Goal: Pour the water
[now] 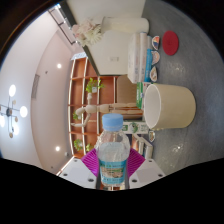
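A clear plastic water bottle (113,152) with a pale blue cap and a blue-and-white label sits between my two fingers. Both magenta pads (91,158) press against its sides, so my gripper (113,166) is shut on it. The view is rolled sideways, and the bottle is lifted off the table. Beyond the cap and slightly to one side stands a cream-coloured cup (168,106) with its open mouth facing the bottle, on the grey table (190,70).
A red round lid or coaster (171,42) lies on the grey table beyond the cup. A white box with packets (145,55) stands nearby. Wooden shelves with plants (92,92) fill the background, next to a ceiling lamp (12,108).
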Demonstrator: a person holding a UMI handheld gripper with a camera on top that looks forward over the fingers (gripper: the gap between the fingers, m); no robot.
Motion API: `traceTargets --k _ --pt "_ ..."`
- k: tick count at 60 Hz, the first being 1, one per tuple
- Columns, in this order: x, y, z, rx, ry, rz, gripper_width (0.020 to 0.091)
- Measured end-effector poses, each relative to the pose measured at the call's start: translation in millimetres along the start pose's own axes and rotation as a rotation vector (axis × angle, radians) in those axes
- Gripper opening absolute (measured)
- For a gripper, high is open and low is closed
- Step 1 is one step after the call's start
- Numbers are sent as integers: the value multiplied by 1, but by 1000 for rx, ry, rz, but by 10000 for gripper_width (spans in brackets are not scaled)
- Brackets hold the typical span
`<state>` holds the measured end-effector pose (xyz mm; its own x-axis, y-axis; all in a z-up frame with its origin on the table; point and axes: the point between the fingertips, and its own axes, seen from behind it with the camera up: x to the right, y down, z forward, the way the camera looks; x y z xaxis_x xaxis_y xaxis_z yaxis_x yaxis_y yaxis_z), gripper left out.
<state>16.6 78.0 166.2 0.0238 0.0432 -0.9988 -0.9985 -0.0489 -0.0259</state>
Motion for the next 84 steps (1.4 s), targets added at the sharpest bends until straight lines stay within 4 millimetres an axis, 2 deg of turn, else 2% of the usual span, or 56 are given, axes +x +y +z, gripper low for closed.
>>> traceTargets --k 1,6,15,23,32,38,42,47,52,59,67,69,74,75,77,81,82,83,84 --pt "-5 0 -4 3 -2 30 322" --pt "-8 -10 1 12 -30 171 322" --pt "-5 -32 9 59 -73 401 320" --pt "8 -30 12 47 -34 438 320" --pt "12 -25 12 37 -26 467 321" --pt "11 -17 9 15 -11 411 321" --pt "3 -17 6 26 -5 304 321" --pt "-16 -18 0 22 -3 77 323" --pt "-35 -29 0 18 38 -255 324" --pt "-60 -63 -1 48 118 -704 322" --pt "-68 -116 -3 109 223 -1010 322" --pt "-56 -135 -1 123 256 -1094 321" --pt "-44 -176 -6 141 402 -1288 322" --pt "-32 -190 -4 148 424 -1324 322" --pt "-30 -203 -8 161 475 -1379 322" --pt "-14 -233 -9 182 532 -1441 322" --pt "-12 -235 -10 181 542 -1446 322" --pt "-2 -247 -8 183 543 -1457 322" --pt "3 -250 -8 181 554 -1454 322"
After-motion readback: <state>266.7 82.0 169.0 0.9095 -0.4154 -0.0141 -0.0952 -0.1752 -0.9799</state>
